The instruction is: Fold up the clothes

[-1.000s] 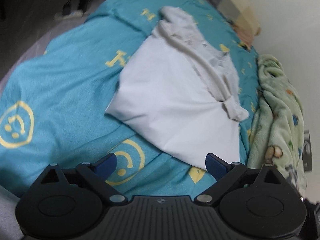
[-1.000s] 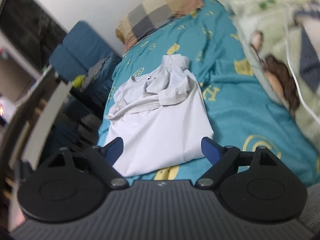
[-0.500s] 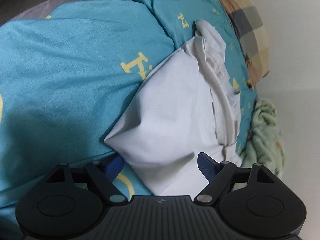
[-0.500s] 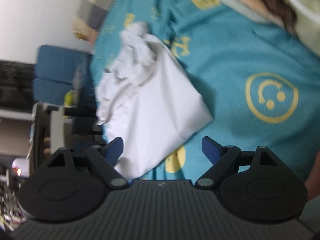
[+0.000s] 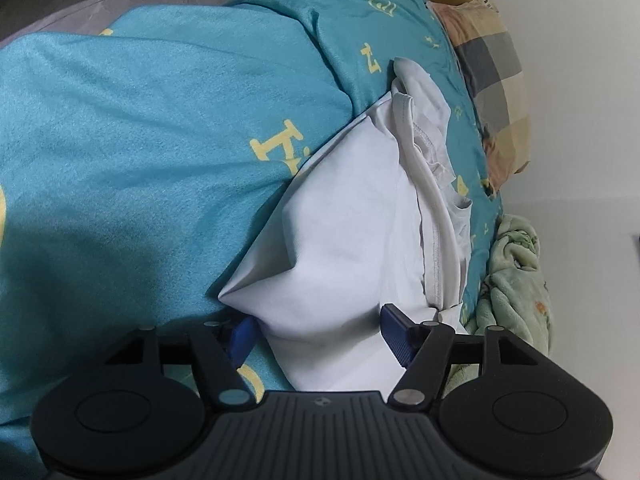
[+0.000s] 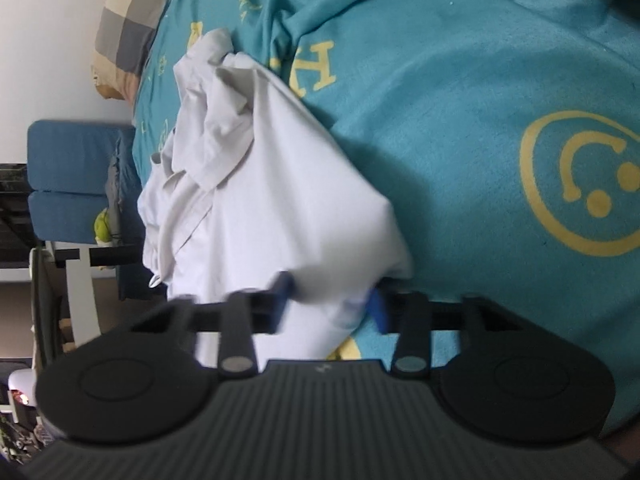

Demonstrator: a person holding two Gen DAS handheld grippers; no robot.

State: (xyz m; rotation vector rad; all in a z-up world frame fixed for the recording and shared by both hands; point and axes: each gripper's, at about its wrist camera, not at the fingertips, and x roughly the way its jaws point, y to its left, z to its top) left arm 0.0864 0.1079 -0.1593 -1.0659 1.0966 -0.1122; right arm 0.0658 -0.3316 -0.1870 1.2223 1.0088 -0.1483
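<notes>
A white T-shirt [image 5: 352,216] lies partly folded on a teal bedspread [image 5: 140,140], its sleeves and collar bunched at the far end. My left gripper [image 5: 320,330] is open, its blue pads on either side of the shirt's near hem corner. In the right wrist view the same shirt [image 6: 272,192] runs away from me. My right gripper [image 6: 330,300] is open but narrowing, with its pads straddling the other near corner of the shirt; the fingers are blurred.
A checked pillow [image 5: 496,76] lies at the head of the bed by the white wall. A green fleece blanket [image 5: 516,280] is bunched along the bed's side. A blue chair [image 6: 76,176] and shelving stand beside the bed.
Both grippers have come down to the shirt's near hem and now straddle its corners. Their jaws have narrowed around the cloth, the right one still moving.
</notes>
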